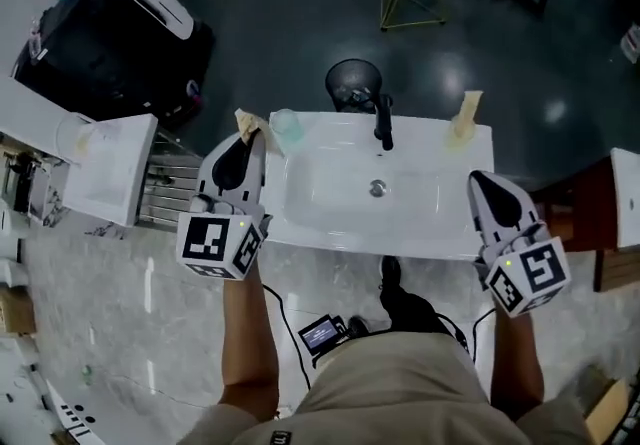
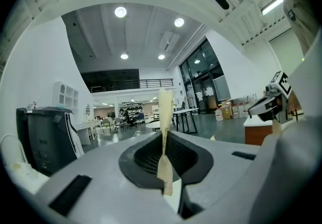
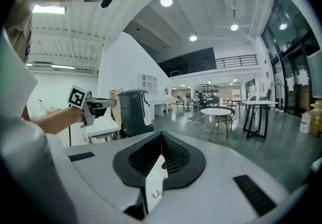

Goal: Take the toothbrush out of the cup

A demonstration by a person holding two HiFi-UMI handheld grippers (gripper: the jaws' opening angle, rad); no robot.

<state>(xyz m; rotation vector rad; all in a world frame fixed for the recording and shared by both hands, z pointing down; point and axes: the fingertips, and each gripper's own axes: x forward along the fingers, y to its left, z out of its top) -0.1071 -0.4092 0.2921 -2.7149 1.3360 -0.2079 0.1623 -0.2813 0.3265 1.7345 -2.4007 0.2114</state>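
A pale cream toothbrush [image 1: 247,122] is pinched in my left gripper [image 1: 252,136], which is shut on it just left of the translucent cup [image 1: 286,125] at the back left corner of the white sink [image 1: 330,233]. In the left gripper view the toothbrush [image 2: 164,112] runs upright through the closed jaws and sticks out past the tips, held up in the air. My right gripper [image 1: 480,178] hovers over the sink's front right corner, shut with nothing in it. In the right gripper view the jaws [image 3: 161,137] meet, and the left gripper [image 3: 100,103] shows at far left.
A black faucet [image 1: 383,123] stands at the back of the basin. A tan upright object [image 1: 465,117] sits on the sink's back right corner. Behind the sink is a black mesh bin [image 1: 353,83]; a white counter [image 1: 110,168] stands to the left.
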